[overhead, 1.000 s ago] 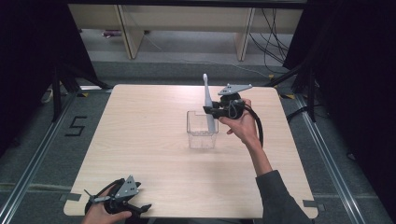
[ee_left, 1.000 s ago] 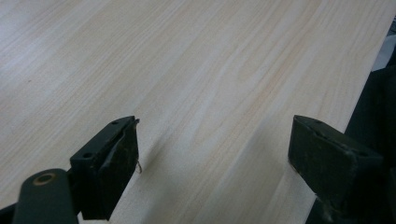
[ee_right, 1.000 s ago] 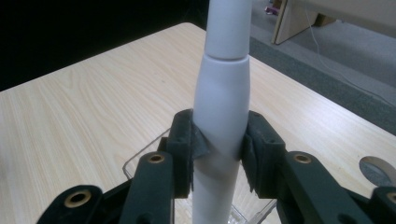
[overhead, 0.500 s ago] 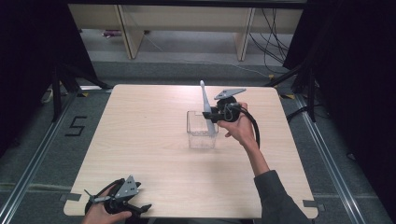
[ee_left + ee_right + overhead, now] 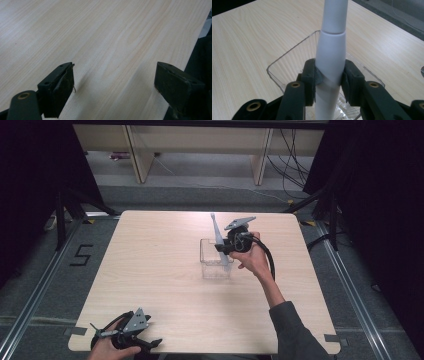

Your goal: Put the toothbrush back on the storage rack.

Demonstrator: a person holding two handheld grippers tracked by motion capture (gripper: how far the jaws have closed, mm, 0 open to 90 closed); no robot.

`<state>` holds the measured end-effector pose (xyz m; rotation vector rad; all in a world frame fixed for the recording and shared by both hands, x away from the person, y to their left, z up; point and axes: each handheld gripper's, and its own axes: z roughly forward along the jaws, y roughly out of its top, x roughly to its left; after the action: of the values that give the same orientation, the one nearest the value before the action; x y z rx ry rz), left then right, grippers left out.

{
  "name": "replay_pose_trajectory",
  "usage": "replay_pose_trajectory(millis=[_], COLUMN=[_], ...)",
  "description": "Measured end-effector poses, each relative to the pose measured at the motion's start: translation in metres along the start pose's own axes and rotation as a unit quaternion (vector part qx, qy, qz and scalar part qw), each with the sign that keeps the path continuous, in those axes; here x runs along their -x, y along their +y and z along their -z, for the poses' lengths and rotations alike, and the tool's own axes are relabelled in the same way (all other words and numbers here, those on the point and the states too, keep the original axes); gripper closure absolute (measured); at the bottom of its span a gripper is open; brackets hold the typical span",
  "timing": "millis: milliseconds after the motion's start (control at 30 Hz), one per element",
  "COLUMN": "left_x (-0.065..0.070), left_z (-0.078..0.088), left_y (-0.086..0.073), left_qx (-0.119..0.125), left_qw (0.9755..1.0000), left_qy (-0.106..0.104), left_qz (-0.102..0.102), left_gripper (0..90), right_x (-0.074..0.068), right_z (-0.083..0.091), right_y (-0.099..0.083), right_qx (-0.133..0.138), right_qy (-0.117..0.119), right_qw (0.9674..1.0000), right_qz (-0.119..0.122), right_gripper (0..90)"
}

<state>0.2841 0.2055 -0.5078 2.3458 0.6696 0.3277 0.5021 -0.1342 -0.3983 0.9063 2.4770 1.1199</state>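
One toothbrush (image 5: 329, 55) lower end hidden, right gripper (image 5: 329, 79)

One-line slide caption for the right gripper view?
Right gripper clamps a white electric toothbrush handle above a clear plastic container.

Upper end of the white toothbrush-like handle (image 5: 331, 50) is cut off by the top edge in the right gripper view; its lower end is hidden below the fingers (image 5: 312, 77), behind the right gripper (image 5: 329, 80). Near wall of the clear container (image 5: 287, 62) is hidden behind the same fingers. Head of the handle is too small to be made out in the high view.
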Motion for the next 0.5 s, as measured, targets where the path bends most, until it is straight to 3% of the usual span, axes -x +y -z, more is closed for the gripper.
replay_pose_trajectory(millis=[167, 367, 500], left_x=[0.0, 0.0, -0.001], left_z=[0.0, 0.001, 0.0], left_y=[0.0, 0.0, 0.0], left_qx=[-0.002, -0.002, -0.001], left_qw=[1.0, 1.0, 1.0], left_qy=[-0.004, -0.004, -0.003], left_qz=[0.0, -0.001, -0.001], left_gripper=[15.7, 15.7, 15.7], right_x=[0.0, 0.0, -0.001], right_z=[-0.006, -0.012, -0.015], right_y=[-0.001, -0.001, -0.002], right_qx=[-0.009, -0.024, -0.047], right_qy=[0.004, 0.006, 0.005], right_qw=[1.0, 0.9996, 0.9988], right_qz=[-0.002, 0.013, 0.011], right_gripper=[67.1, 67.1, 67.1])
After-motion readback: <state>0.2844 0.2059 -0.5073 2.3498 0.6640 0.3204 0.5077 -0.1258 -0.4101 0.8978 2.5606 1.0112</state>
